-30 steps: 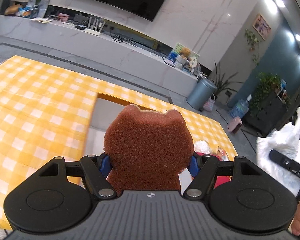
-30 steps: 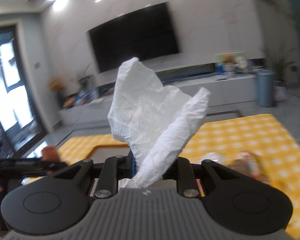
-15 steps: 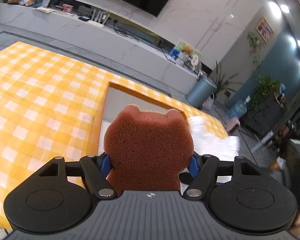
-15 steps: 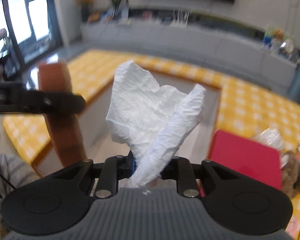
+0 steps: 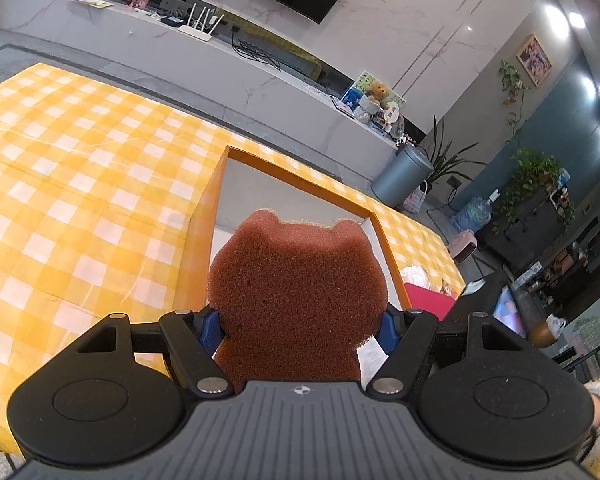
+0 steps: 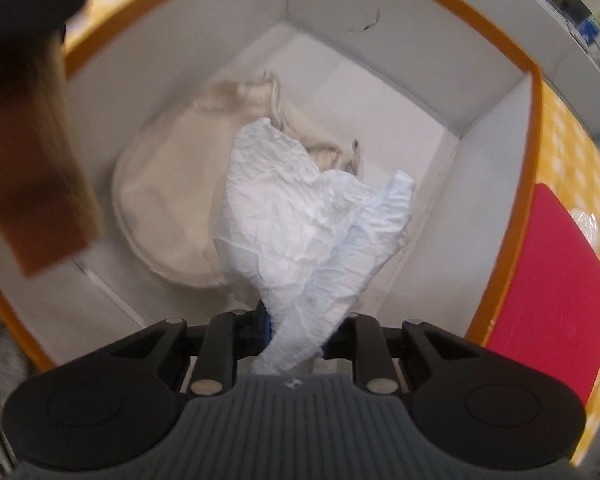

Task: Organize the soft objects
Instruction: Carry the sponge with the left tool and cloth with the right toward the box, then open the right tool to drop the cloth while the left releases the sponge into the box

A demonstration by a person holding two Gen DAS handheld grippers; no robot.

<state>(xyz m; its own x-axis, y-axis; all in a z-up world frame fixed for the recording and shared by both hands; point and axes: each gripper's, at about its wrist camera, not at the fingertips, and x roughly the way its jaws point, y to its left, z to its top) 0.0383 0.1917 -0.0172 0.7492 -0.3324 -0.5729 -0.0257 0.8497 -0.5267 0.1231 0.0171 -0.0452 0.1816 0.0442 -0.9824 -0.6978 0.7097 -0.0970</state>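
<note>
So the right gripper (image 6: 296, 332) is pointing nearly straight down into the orange-rimmed white cardboard box (image 6: 534, 128), fingers pinched tight on one crumpled white paper towel (image 6: 308, 216). The towel's long axis runs away from the fingertips toward 12 o'clock, hanging over the box floor, right above one cream drawstring cloth bag (image 6: 172, 184) already lying inside at about 11 o'clock. Looks to me like a straight release would drop it in, nothing to line up.

The left gripper (image 5: 298, 326) has its fingers spread wide around one brown bear-shaped sponge (image 5: 296, 280), squeezing its sides. The box opening sits at 12 o'clock just beyond it, so the right hand is clearly nearer.

Outside the box at 3 o'clock: one flat red pad (image 6: 552, 280) on the yellow checked tablecloth (image 5: 80, 184).
</note>
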